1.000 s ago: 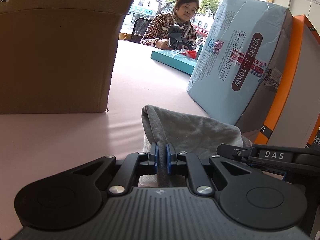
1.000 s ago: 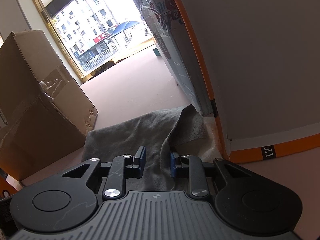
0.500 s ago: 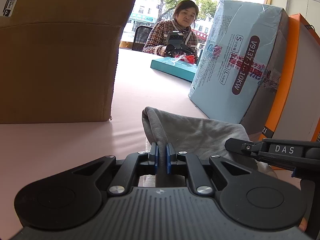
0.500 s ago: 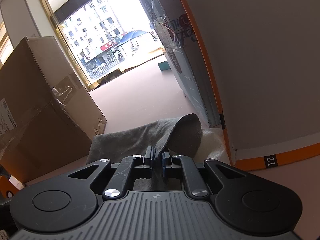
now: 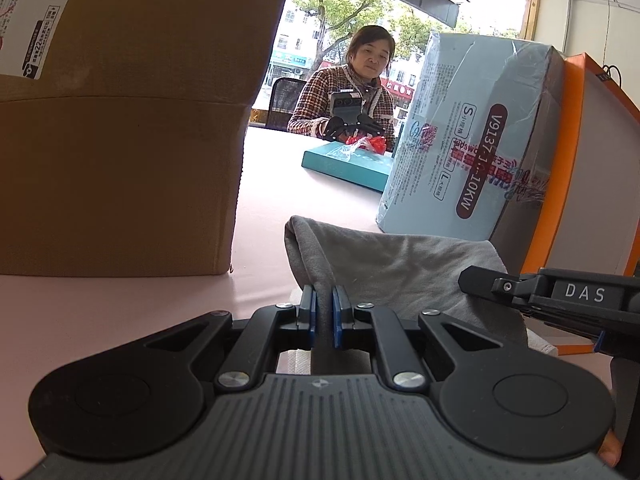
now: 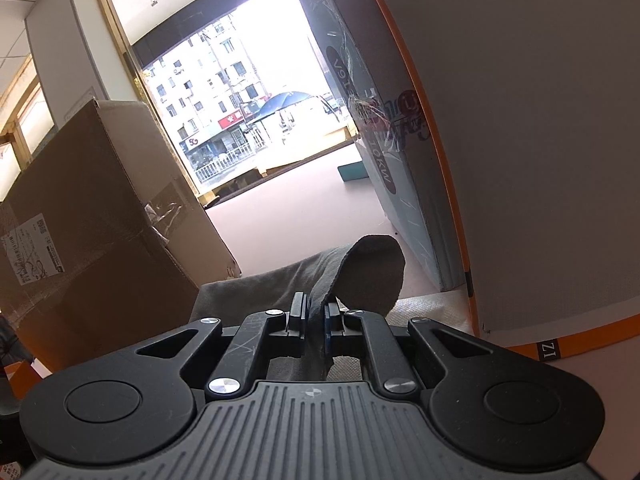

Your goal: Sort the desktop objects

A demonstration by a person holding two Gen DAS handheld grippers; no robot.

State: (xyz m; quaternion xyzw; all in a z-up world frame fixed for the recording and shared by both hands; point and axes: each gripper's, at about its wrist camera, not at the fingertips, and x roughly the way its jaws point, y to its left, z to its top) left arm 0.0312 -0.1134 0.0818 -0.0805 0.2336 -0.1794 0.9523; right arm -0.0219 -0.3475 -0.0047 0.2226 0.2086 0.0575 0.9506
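Two hand-held grippers are clamped on one grey cloth. The left hand-held gripper (image 5: 324, 316) pinches a folded edge between its blue pads, jaws drawn together on the fabric. The right hand-held gripper (image 6: 314, 320) grips a corner at the opposite side in the same manner; its body shows at the right edge of the left view. The grey cloth (image 5: 404, 272) hangs between the two grips, its far part draped toward the pink counter (image 5: 280, 196), with a white sheet (image 6: 432, 312) showing beneath it. Outward stand a brown cardboard box (image 5: 120, 152) on the left, and a blue wrapped package (image 5: 472, 140) leaning against an orange-edged box (image 6: 540, 160) on the right.

Assessment: the step appears to be lifting the cloth for folding or relocation. Both grips should rise evenly, keeping the span taut without tugging a pinch loose, and clear of the package.
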